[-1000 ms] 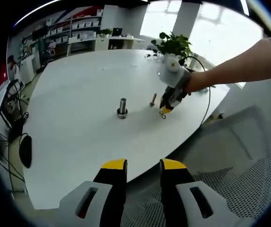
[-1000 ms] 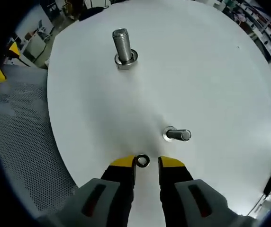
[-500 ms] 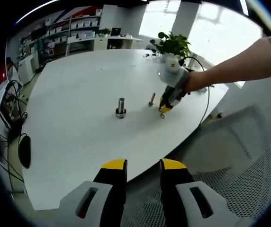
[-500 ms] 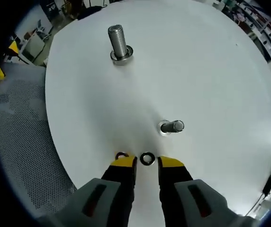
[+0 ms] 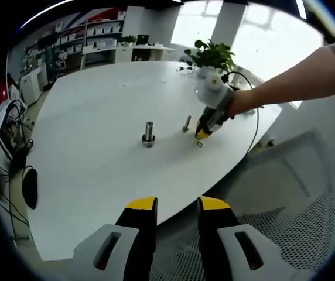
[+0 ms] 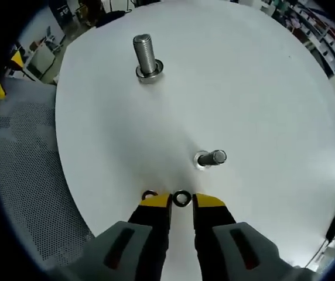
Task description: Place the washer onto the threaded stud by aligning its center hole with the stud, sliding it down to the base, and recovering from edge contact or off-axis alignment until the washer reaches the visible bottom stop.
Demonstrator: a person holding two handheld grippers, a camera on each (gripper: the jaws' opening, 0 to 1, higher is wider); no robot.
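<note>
A tall threaded stud (image 6: 146, 54) stands upright on the white table (image 6: 243, 76), with a ring at its base; it is also in the left gripper view (image 5: 149, 133). A small dark washer (image 6: 181, 198) lies flat on the table between the tips of my right gripper (image 6: 181, 201), whose jaws sit close against its two sides. A second washer (image 6: 149, 195) rests just left of the left tip. My left gripper (image 5: 177, 205) hangs open and empty off the table's near edge. From there I see the right gripper (image 5: 201, 136) held in a person's hand.
A shorter bolt (image 6: 211, 158) stands between the washers and the tall stud. A mesh chair seat (image 5: 284, 222) lies under my left gripper. A potted plant (image 5: 213, 55) and a cable (image 5: 255, 117) sit at the table's far side.
The right jaws have narrowed around the washer, which now sits between their tips instead of just ahead. The second washer has come into sight left of the jaws. The left gripper has held still.
</note>
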